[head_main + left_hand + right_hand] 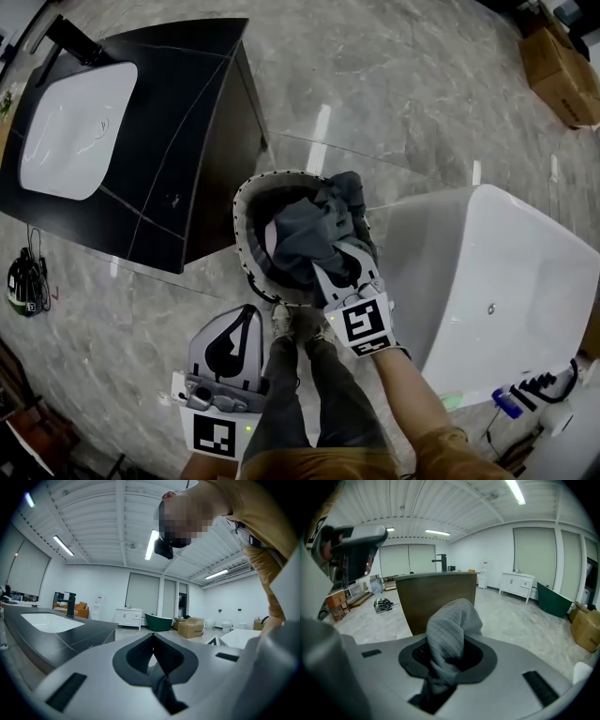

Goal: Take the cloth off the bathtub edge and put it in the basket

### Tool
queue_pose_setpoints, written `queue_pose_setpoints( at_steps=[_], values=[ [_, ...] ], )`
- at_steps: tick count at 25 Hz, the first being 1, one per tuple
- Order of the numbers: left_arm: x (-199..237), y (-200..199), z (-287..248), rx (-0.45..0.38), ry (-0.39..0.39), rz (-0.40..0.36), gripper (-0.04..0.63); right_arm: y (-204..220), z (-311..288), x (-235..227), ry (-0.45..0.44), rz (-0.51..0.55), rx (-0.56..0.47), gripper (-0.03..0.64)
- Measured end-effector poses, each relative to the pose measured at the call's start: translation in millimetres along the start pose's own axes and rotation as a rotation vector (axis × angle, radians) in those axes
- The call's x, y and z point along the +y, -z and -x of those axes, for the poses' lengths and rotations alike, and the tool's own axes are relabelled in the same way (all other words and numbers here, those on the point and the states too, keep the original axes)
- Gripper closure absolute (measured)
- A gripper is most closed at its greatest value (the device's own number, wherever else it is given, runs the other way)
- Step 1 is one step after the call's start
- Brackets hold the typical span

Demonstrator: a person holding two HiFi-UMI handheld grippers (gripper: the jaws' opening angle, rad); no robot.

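Cloth (305, 234), dark grey, was clear of the bathtub (487, 281), the largest fixture, which stood white at the right of the head view. A black vanity counter (187, 141) with a white inset basin (80, 127) occupied the upper left. Between these two fixtures, on the marble-patterned floor (403, 84), stood the basket (242, 225), dark with a white-dotted rim. The cloth was bunched over the basket opening and lay across the right side of the rim. Whether its lower end reached the basket bottom could not be determined. The person's legs (300, 394) stood just below the basket in the head view. The right gripper (339, 264) pointed down toward the basket, jaws clamped on a fold of the cloth, which ran between the pads and bulged beyond them. The left gripper (248, 314) was held low beside the person's left leg, apart from the basket, jaws closed together with nothing between them.
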State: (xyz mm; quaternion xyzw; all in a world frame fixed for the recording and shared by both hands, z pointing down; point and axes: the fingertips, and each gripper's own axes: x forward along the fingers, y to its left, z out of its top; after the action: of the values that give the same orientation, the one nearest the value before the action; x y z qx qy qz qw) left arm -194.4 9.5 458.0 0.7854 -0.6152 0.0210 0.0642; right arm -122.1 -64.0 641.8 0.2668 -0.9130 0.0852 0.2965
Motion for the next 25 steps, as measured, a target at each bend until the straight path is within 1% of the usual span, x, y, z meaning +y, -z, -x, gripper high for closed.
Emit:
queue_pose_setpoints(
  at_steps=[5,8,12,15,18,20,22,25],
  values=[
    [5,25,1,0.039,0.011,0.014,0.589,52,-50,24,-0.064,-0.014,0.086,0.518],
    [10,41,4,0.065,0.012,0.020,0.589,66,-74,46,-0.116,-0.015,0.112,0.519],
    [19,46,8,0.082,0.007,0.030,0.589,43,-84,77,-0.174,-0.018,0.062,0.519],
    [27,42,8,0.080,0.011,0.027,0.589,21,-86,85,-0.189,-0.031,0.024,0.518],
    [36,36,7,0.066,0.006,0.031,0.589,17,-91,92,-0.209,-0.044,0.027,0.518],
    [39,36,6,0.063,0.006,0.036,0.589,32,-100,91,-0.196,-0.073,0.067,0.518],
    [40,38,7,0.066,0.011,0.037,0.589,58,-112,76,-0.138,-0.121,0.128,0.518],
    [43,47,10,0.080,0.013,0.039,0.589,93,-125,51,-0.053,-0.146,0.208,0.518]
  ],
)
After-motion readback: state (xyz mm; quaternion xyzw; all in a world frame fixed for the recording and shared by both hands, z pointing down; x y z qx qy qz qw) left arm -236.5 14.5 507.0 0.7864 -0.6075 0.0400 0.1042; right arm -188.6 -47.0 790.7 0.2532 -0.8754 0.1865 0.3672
